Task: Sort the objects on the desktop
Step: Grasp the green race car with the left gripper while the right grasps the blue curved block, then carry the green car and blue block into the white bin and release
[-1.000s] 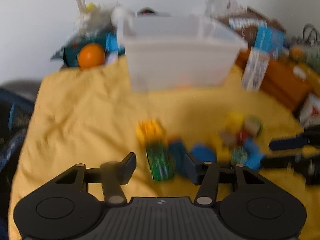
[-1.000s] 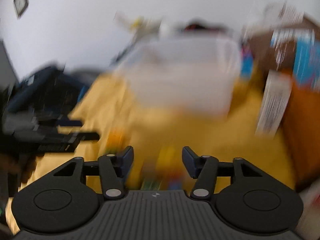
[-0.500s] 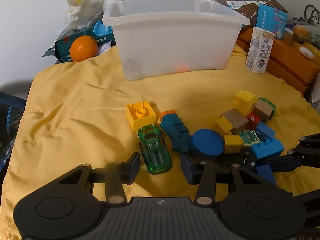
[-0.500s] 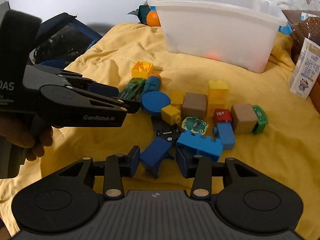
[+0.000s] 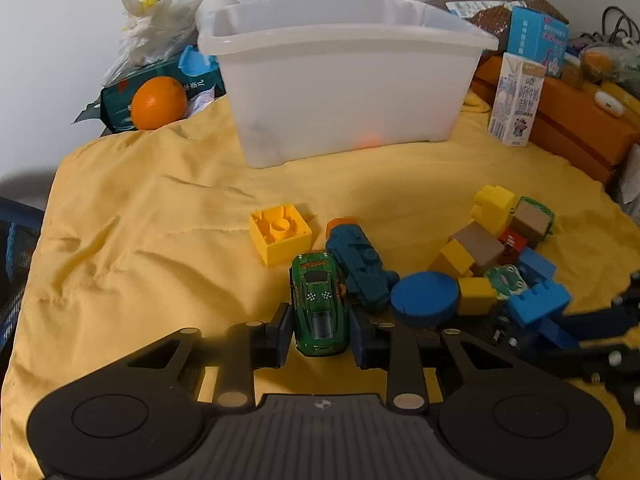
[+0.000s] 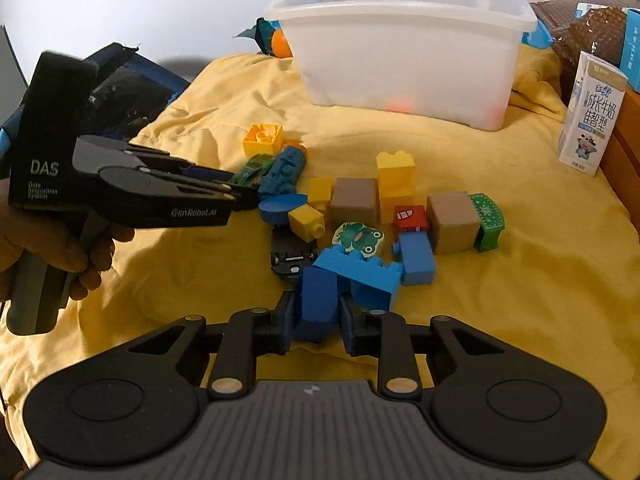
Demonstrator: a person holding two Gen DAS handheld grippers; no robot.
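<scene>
A green toy car [image 5: 319, 305] lies on the yellow cloth [image 5: 160, 248] between the fingers of my left gripper [image 5: 320, 334], which is shut on it. My right gripper [image 6: 318, 322] is shut on a dark blue block [image 6: 318, 300]. Beside the car lie a teal toy vehicle [image 5: 360, 266], a yellow hollow brick [image 5: 280, 234] and a blue disc [image 5: 425, 294]. Several more bricks [image 6: 400, 216] sit in a pile. A white plastic bin [image 5: 340, 76] stands at the back. My left gripper also shows in the right wrist view [image 6: 240, 196].
An orange [image 5: 159, 102] and a plastic bag [image 5: 156, 36] sit behind the bin at left. A milk carton [image 5: 516, 100] and orange boxes [image 5: 580, 124] stand at right. A black wheeled chassis [image 6: 292, 256] lies by the pile.
My left gripper has moved forward and closed on the green car. My right gripper has closed on the dark blue block. Both views have gone from blurred to steady.
</scene>
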